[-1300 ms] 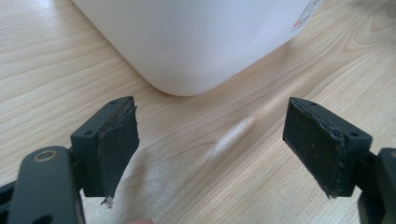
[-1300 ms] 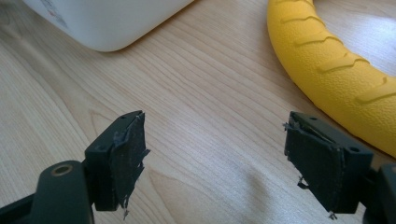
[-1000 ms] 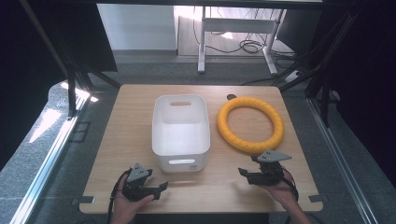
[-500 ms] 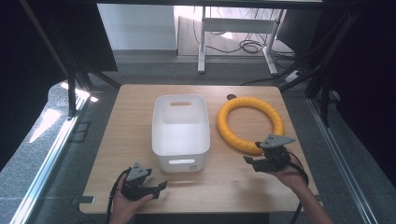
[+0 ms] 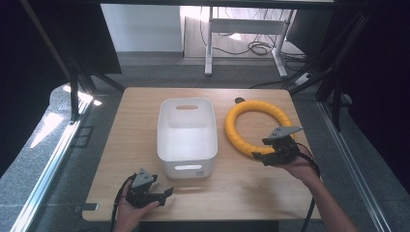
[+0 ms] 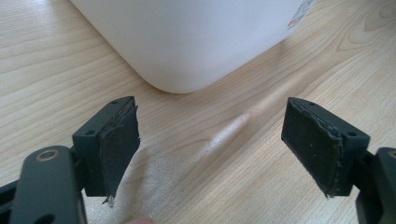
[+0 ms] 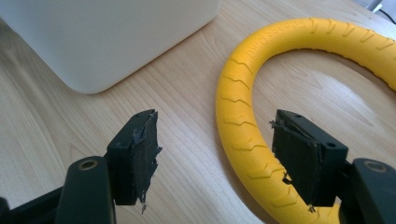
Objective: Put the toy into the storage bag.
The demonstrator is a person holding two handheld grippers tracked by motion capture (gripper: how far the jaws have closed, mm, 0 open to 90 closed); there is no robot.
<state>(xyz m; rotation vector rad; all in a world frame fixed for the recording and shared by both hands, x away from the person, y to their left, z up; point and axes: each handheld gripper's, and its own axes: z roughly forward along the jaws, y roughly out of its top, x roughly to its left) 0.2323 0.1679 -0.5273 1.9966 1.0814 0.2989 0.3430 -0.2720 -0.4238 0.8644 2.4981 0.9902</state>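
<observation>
Seen from the high view, your right gripper (image 5: 261, 153) sits at the near arc of the yellow ring (image 5: 259, 126), forearm coming in from the bottom right, wrist angled toward the white bin (image 5: 187, 134), grey plate on top. Your left gripper (image 5: 167, 194) rests low at the near table (image 5: 121, 140) edge, just short of the bin's near wall, jaws pointing right.

In the left gripper view, jaws stand wide apart with nothing between them; pads (image 6: 119, 148) bare, the bin's rounded corner (image 6: 187, 37) just ahead.

In the right gripper view, the jaws have just been closing and straddle the ring (image 7: 243, 116): the ring's tube runs between them, close against the right pad (image 7: 294, 158), with a clear gap to the left pad. Not clamped yet. Bin wall (image 7: 107, 37) is ahead to the left.
</observation>
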